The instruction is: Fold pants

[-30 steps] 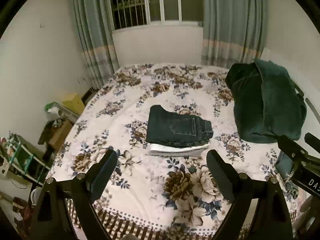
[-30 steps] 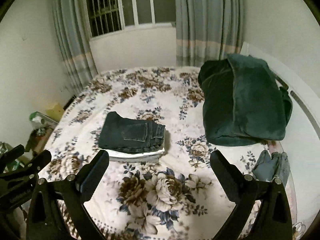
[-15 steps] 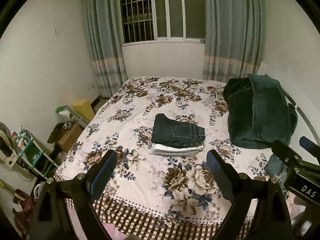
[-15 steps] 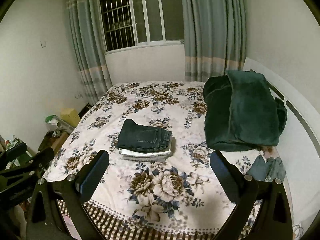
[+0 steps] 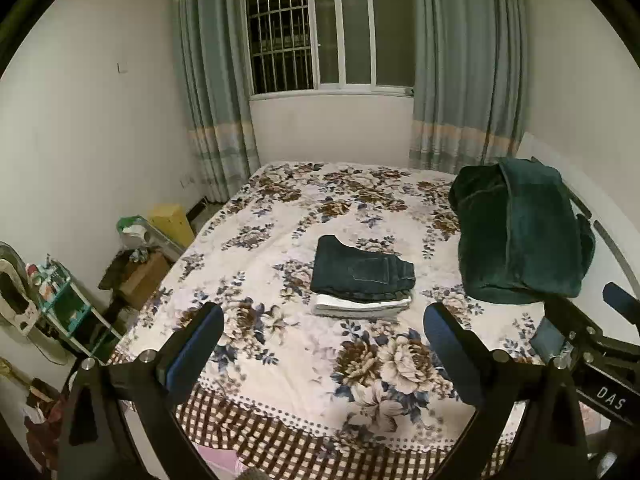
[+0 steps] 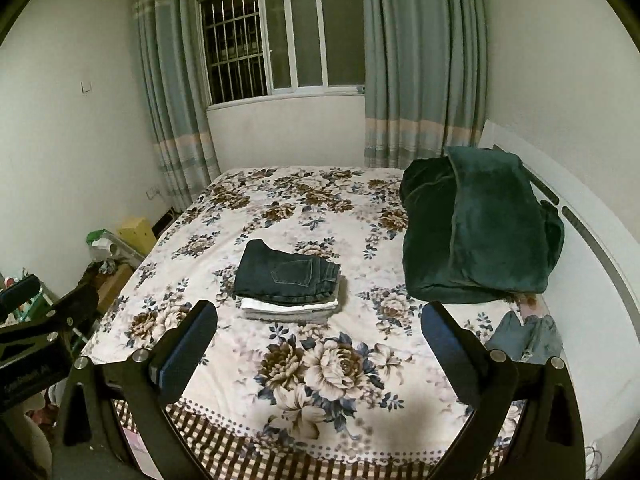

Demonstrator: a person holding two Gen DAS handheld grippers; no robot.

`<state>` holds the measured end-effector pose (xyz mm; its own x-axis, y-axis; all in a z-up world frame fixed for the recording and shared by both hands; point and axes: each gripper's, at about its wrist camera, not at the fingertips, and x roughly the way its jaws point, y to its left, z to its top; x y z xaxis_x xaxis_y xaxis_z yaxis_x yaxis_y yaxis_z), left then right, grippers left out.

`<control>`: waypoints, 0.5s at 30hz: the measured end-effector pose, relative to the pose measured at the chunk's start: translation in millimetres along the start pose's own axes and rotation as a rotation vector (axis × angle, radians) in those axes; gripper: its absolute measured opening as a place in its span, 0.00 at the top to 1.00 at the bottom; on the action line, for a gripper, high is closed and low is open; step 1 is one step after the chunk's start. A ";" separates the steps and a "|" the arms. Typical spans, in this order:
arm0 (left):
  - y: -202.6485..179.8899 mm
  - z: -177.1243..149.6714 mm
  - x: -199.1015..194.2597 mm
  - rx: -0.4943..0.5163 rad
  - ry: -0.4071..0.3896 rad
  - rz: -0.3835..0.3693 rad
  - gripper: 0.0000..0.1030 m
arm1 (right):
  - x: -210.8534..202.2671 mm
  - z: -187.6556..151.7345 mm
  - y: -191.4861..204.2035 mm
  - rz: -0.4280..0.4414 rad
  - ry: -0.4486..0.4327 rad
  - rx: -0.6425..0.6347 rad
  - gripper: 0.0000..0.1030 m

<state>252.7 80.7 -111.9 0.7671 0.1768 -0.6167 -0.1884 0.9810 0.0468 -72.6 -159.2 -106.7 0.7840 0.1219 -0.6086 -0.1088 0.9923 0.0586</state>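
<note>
The dark blue folded denim pants [image 5: 362,270] lie on a stack of white folded cloth [image 5: 360,305] in the middle of the floral-sheeted bed [image 5: 280,216]. Left gripper [image 5: 323,332], jaws having just been opening, and right gripper [image 6: 319,330] both gape wide, holding nothing, over the bed's near end. A dark green plush blanket [image 6: 476,228] sits heaped right of the pants.

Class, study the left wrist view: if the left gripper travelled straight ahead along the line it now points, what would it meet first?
Probably the floral bedspread. The left gripper is open and empty, aimed down at bare cloth just short of the folded dark denim pants stacked on folded white fabric. Depth is uncertain; it might reach that stack instead.
</note>
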 end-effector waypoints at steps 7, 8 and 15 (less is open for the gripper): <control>-2.2 -1.2 -2.7 0.012 -0.003 -0.009 0.01 | -2.4 -1.7 -3.2 0.000 -0.004 0.016 0.00; -2.4 -1.8 -2.7 0.015 -0.004 -0.007 0.01 | -2.0 -2.9 -5.3 0.000 -0.002 0.020 0.00; -1.8 -2.6 -7.0 0.023 -0.011 -0.019 0.01 | -7.5 -5.3 -10.2 0.002 0.001 0.022 0.00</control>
<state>246.0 77.5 -109.7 0.7774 0.1588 -0.6087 -0.1599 0.9857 0.0530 -80.6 -170.4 -106.9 0.7831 0.1240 -0.6094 -0.0968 0.9923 0.0775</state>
